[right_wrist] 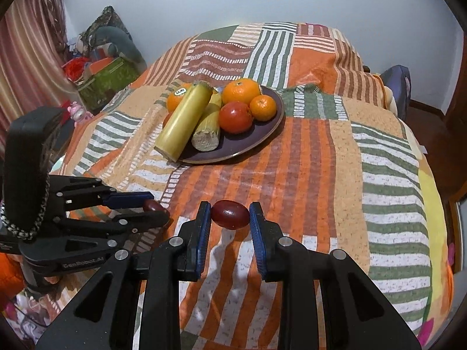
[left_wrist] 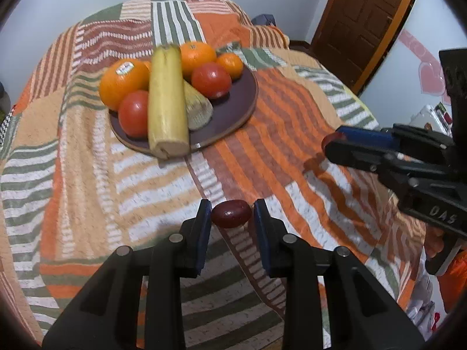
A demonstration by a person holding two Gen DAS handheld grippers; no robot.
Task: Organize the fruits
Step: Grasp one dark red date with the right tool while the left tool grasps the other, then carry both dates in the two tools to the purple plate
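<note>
each gripper (left_wrist: pixel 232 213) (right_wrist: pixel 230 214) clamps a dark red fruit (left_wrist: pixel 231 213) (right_wrist: pixel 230 214); only the right view shows curtains (right_wrist: pixel 26 58).

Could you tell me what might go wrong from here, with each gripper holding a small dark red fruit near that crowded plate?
1. The plate is crowded, so a newly placed fruit may roll off.
2. The yellow stalk overhangs the rim; a nudge could tip it onto the bedspread.
3. The left gripper and right gripper each pinch a smooth dark red fruit at its ends; it might squirt out.
</note>
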